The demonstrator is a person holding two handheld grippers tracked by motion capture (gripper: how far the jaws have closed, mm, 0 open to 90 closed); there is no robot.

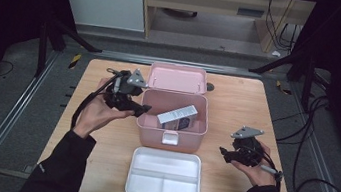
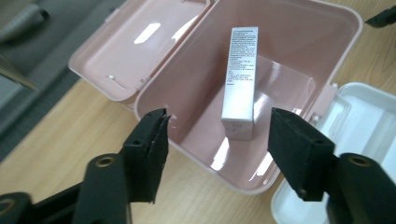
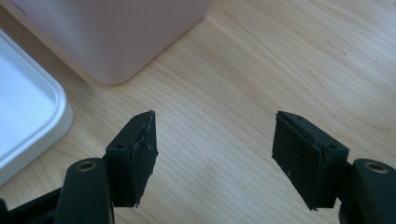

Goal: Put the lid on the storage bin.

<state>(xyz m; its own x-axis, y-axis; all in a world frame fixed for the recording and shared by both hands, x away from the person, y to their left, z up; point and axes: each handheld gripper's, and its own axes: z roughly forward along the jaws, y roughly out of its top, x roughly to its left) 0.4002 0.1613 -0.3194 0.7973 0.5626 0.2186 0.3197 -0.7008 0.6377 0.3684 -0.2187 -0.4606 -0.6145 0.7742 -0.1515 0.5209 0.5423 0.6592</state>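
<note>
**Silver box was in the pink case, and both tongs were empty**

Silver box (image 1: 177, 116) lay inside the open pink case (image 1: 143, 125), leaning on a tilt against the case wall. That looked like the main job, and it seemed done.

Nearest to the person sat the white tray (image 1: 138, 182). It had three parts and nothing lay in any of them. It sat just in front of the pink case, and the two were very close.

To the right of the tray, the right gripper (image 1: 223, 152) hung over bare wood. Its jaws stood wide apart with nothing between them. In the right gripper view, a corner of the pink case and an edge of the tray showed beyond the jaws.

Farther back, the left gripper (image 1: 143, 110) was at the left rim of the case. Its jaws were wide apart too and held nothing. In the left gripper view the silver box stood beyond them, not touched.

At the far side, the lid (image 1: 178, 79) of the case leaned back, open.

What was left, I think: close the lid, and maybe put the white tray in first. I could not tell which.
</note>
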